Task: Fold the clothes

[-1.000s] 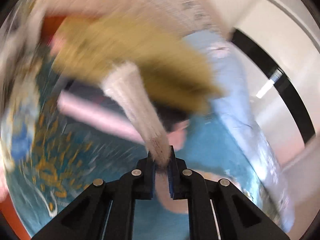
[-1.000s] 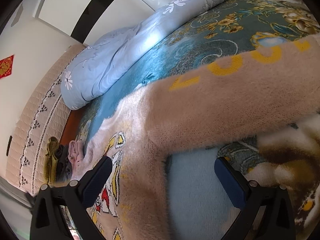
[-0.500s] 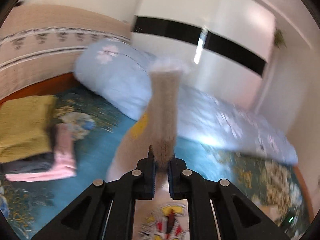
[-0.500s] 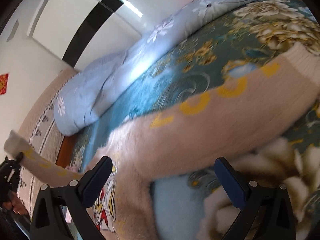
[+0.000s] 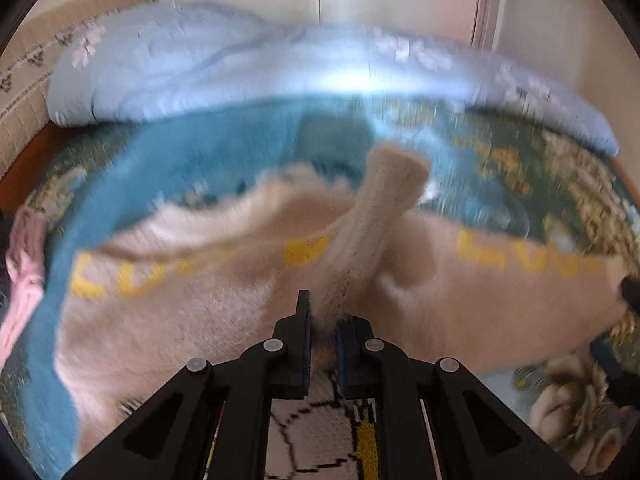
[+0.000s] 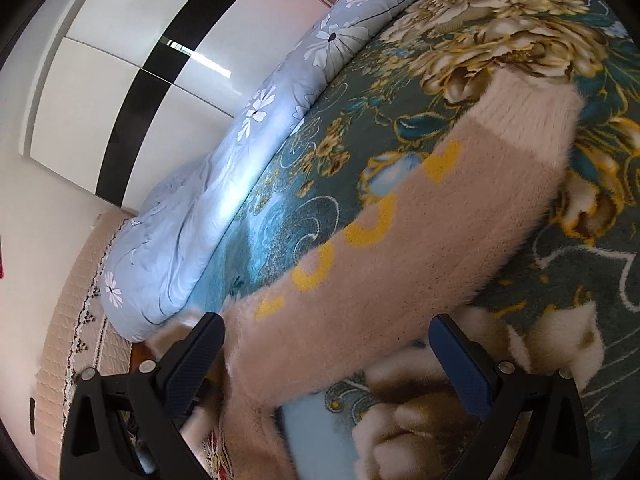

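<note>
A fuzzy beige sweater (image 5: 208, 304) with yellow letters on its sleeves lies spread on a teal floral blanket (image 5: 224, 152). My left gripper (image 5: 322, 330) is shut on one sleeve; the sleeve's cuff (image 5: 396, 172) stands up past the fingers over the sweater's body. The view is blurred. My right gripper (image 6: 326, 354) is open and empty, with its fingers either side of the other sleeve (image 6: 400, 236), which lies flat on the blanket (image 6: 500, 40). Its cuff (image 6: 528, 108) points to the upper right.
A rolled light blue quilt with white flowers (image 5: 248, 60) (image 6: 224, 172) lies along the far edge of the bed. Folded pink clothes (image 5: 24, 264) sit at the left. A white wardrobe with a black stripe (image 6: 132, 64) stands behind.
My left gripper has swung the held sleeve from up in the air down over the sweater's body. My right gripper has moved closer to the other sleeve and stays open.
</note>
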{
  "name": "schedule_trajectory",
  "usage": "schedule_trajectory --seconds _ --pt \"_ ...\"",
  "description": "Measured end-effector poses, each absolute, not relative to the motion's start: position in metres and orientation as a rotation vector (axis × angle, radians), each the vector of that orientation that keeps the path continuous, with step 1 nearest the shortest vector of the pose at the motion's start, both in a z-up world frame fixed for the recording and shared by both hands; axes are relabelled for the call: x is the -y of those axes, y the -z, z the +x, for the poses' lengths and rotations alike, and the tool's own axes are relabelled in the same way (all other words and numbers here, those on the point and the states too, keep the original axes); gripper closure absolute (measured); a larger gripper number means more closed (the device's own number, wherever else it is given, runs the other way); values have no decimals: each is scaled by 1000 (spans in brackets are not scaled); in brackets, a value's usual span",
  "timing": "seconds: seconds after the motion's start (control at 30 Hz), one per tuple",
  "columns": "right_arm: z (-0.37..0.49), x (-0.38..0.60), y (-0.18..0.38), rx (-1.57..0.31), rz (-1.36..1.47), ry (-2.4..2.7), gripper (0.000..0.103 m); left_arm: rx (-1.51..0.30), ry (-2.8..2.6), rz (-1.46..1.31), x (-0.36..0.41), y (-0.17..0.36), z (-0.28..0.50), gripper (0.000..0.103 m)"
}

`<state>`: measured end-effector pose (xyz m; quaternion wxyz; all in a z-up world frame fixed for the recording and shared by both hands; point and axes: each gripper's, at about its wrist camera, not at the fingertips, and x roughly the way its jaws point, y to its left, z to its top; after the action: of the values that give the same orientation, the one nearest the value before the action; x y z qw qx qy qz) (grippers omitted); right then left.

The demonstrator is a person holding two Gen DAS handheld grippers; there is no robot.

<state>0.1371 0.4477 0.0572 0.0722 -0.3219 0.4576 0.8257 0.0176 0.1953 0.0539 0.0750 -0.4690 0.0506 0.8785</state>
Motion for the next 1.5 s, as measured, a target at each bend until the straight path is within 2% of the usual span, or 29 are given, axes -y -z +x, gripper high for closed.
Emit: schedule_trajectory --seconds 0.1,0.17,0.23,0.3,0.57,0.73,0.8,0.87,1.03,1.1,1.13,1.17,1.2,1.23,1.3,1.4,1.5 --pt "139 -454 -56 -1416 -945 -2478 0 -117 -2599 -1421 -197 -48 22 91" --pt "141 -462 -54 -1454 -921 -2464 0 -72 -2585 -1410 -192 -53 26 82" --pt "145 -473 -53 -1503 -881 -2438 0 28 -2543 -1418 -181 -59 27 59" --pt "150 -485 -51 -1546 -847 -2409 0 154 -2496 -1412 -169 -68 37 57" --pt "190 -555 -27 -1863 -574 -2176 0 412 -2561 -1249 -85 -99 97 53" --pt "186 -557 -33 -1782 -607 -2218 5 523 -2704 -1111 -15 -108 151 52" --pt "185 -557 -32 -1735 -656 -2191 14 570 -2749 -1087 11 -105 168 52" --pt "184 -557 -32 -1649 -717 -2158 36 576 -2808 -1085 30 -102 181 51" --pt "167 -548 -42 -1428 -815 -2227 36 663 -2838 -1098 65 -90 200 51" --pt "164 -544 -43 -1398 -817 -2255 36 715 -2824 -1097 74 -86 201 51" --pt "163 -544 -41 -1413 -812 -2264 43 731 -2820 -1093 76 -84 201 51" --pt "163 -545 -39 -1440 -809 -2270 62 747 -2816 -1087 80 -83 201 51" --pt "162 -545 -32 -1516 -813 -2264 72 759 -2813 -1082 82 -82 202 51" --pt "162 -546 -25 -1584 -815 -2255 91 770 -2810 -1077 84 -81 203 51" --pt "166 -546 -20 -1606 -799 -2230 92 791 -2803 -1072 89 -77 207 51" --pt "169 -533 -50 -1466 -715 -2376 93 800 -2776 -1095 97 -70 206 51" --pt "171 -499 -103 -1135 -615 -2630 93 820 -2742 -1128 103 -59 204 51"
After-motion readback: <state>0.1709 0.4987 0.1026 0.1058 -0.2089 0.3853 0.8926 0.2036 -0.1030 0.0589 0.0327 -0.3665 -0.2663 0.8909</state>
